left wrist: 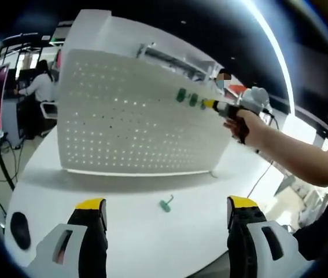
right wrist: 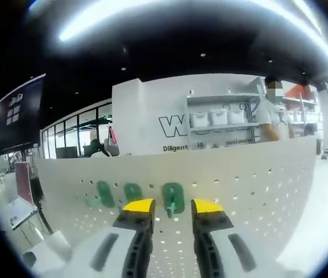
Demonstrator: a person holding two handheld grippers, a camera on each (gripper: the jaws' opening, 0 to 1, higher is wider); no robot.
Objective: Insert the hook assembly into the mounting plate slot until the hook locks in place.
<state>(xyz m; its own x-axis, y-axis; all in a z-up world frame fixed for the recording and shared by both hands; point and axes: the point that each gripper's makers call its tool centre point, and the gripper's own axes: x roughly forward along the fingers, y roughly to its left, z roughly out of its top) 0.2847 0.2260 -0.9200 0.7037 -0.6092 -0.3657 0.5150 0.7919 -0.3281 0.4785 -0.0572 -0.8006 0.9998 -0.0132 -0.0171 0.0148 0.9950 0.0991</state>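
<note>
White pegboard [right wrist: 256, 179], right tool [right wrist: 171, 207] parted around green hook [right wrist: 173, 198].

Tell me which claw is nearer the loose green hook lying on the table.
Left. The left claw hovers just above the table, with the loose green hook lying right ahead between its jaws. The right claw is up at the pegboard, well away.

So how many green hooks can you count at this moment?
4. Three sit in a row on the pegboard: left hook, middle hook, and right hook just ahead of the right claw. A loose hook lies on the table. Others may be hidden.
</note>
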